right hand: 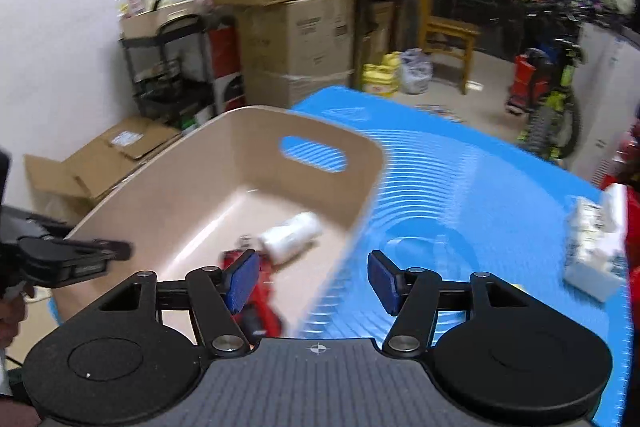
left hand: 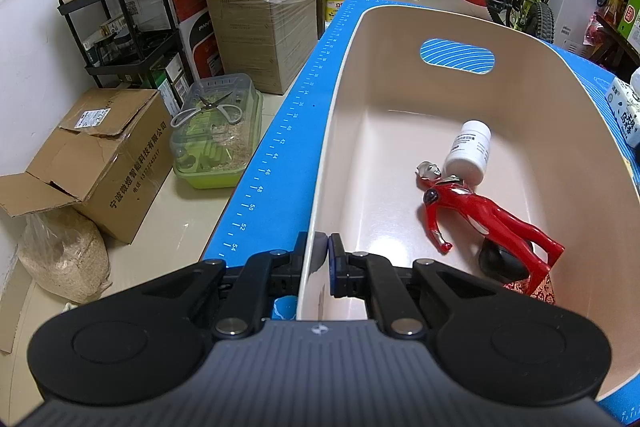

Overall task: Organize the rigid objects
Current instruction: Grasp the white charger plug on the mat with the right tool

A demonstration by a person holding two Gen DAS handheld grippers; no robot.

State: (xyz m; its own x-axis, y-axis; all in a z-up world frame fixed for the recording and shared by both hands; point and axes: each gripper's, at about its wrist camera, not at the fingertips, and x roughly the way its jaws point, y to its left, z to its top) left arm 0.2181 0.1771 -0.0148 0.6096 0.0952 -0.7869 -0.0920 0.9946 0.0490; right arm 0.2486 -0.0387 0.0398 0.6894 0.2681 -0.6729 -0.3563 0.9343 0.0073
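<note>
The beige bin (left hand: 400,155) sits on the blue-matted desk (left hand: 280,155) and already holds a white bottle (left hand: 470,151), a red toy figure (left hand: 476,215) lying beside it, and a dark rounded object (left hand: 502,261) under the figure's legs. The left gripper (left hand: 323,259) has its jaws clamped on the bin's near wall, steadying it. The right gripper (right hand: 308,279) hangs over the bin's edge, jaws apart and empty. A white carton (right hand: 596,251) still lies on the desk, seemingly left to sort.
</note>
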